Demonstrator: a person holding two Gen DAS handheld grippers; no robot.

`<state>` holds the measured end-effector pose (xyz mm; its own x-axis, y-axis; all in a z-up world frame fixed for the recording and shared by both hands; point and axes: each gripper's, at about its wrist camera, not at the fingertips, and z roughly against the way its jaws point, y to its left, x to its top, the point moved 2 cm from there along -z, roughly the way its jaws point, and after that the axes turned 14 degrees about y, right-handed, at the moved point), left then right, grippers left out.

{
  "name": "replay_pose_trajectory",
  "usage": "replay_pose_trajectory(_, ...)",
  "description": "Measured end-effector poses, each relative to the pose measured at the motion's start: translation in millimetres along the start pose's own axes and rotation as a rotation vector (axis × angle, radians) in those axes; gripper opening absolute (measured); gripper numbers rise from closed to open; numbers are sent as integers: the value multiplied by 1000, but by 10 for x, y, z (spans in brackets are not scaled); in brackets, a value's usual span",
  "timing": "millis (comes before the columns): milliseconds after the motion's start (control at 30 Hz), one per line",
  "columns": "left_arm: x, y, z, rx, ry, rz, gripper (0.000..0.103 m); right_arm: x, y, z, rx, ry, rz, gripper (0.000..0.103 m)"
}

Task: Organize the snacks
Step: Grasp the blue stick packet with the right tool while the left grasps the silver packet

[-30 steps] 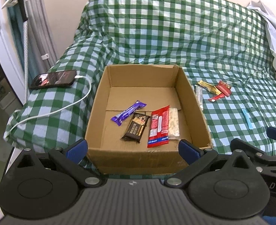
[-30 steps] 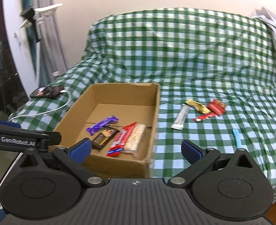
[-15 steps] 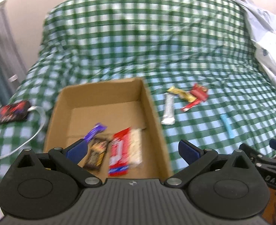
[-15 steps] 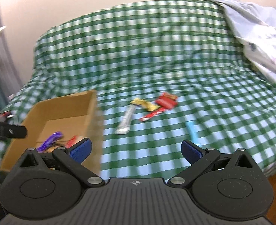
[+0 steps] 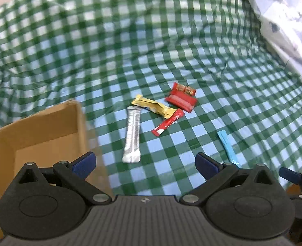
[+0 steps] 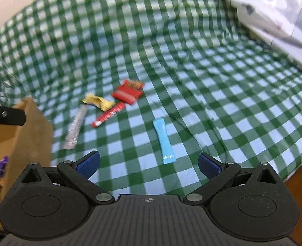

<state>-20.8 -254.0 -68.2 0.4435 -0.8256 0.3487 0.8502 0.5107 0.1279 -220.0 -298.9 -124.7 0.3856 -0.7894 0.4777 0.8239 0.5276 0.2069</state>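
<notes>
Loose snacks lie on the green checked bedspread: a silver stick [image 5: 132, 135] [image 6: 75, 127], a yellow packet [image 5: 153, 107] [image 6: 98, 102], a thin red stick [image 5: 168, 122] [image 6: 108, 114], a red packet [image 5: 181, 97] [image 6: 128, 92] and a light blue stick [image 5: 227, 148] [image 6: 164, 142]. The cardboard box [image 5: 48, 123] [image 6: 33, 127] stands at the left; a purple bar [image 6: 0, 169] shows inside it. My left gripper [image 5: 145, 163] is open and empty, just short of the silver stick. My right gripper [image 6: 148, 164] is open and empty, just short of the blue stick.
A white crumpled sheet [image 5: 284, 20] [image 6: 274, 10] lies at the far right of the bed. The bed's front edge drops off at the lower right [image 6: 294, 174]. The right gripper's finger [image 5: 290, 175] shows at the left view's right edge.
Both grippers have swung right, away from the box toward the loose snacks. The phone and cable have left view. Both stay open and empty.
</notes>
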Motion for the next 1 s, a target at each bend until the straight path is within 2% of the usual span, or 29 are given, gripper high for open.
replay_pose_trajectory(100, 205, -132, -364, 5, 37, -30, 103, 122, -59, -272, -17, 25, -3, 101)
replay_pose_trajectory(300, 526, -221, -980, 16, 109, -16, 103, 331, -166, -777, -40, 69, -4, 101)
replay_pose_trajectory(500, 741, -119, -1408, 44, 143, 23, 103, 458, -209, -1128, -68, 105, -17, 101)
replay_pose_trajectory(700, 813, 70, -1807, 47, 238, 103, 103, 487, -245, -1419, -88, 140, -29, 101)
replay_pose_trajectory(800, 807, 131, -1963, 63, 271, 124, 103, 483, -203, -1454, -111, 141, 4, 102)
replay_pose_trajectory(933, 786, 248, -2128, 43, 315, 160, 103, 514, -150, -1407, -107, 117, 17, 100)
replay_pose_trajectory(1000, 801, 280, -2169, 21, 326, 173, 103, 525, -119, -1459, -108, 132, 45, 100)
